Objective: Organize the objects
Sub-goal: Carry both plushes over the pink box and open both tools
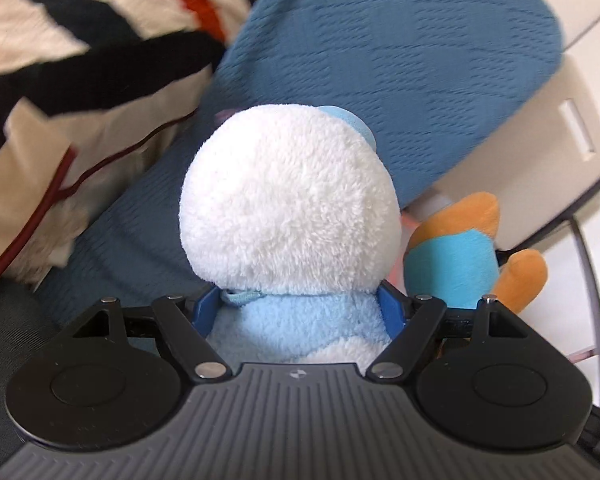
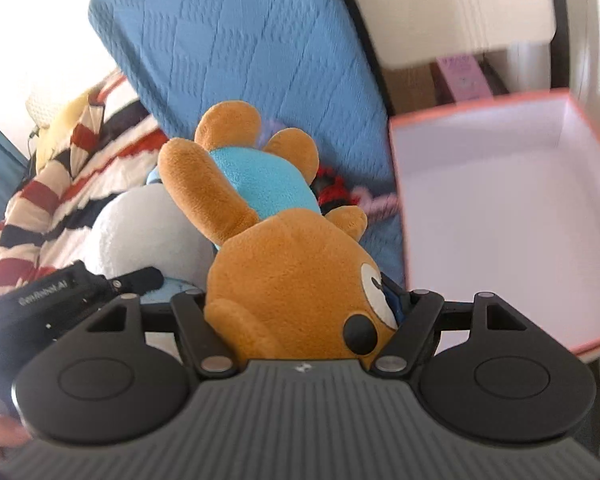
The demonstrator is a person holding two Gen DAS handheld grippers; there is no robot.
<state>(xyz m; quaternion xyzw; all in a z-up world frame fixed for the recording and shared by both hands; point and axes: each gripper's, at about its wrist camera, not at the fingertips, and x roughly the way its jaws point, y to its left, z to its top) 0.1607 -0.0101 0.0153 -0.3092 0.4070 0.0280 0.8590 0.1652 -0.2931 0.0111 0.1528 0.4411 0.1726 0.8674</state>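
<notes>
Over the blue quilted bedding (image 2: pixel 236 60), our left tongs (image 1: pixel 298 312) pinch the white plush (image 1: pixel 292 200); our right tongs (image 2: pixel 300 308) pinch the brown bear (image 2: pixel 284 264). The open pink box (image 2: pixel 500 208) sits beside us; we should carry both level and release low inside it.

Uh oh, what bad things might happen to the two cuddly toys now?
The fluffy white-and-blue plush toy is pinched only low on its body by the left gripper, so it might wobble or slip.

The right gripper clamps the brown teddy in the blue shirt by its head; its dangling legs may catch the pink-rimmed open box.
</notes>
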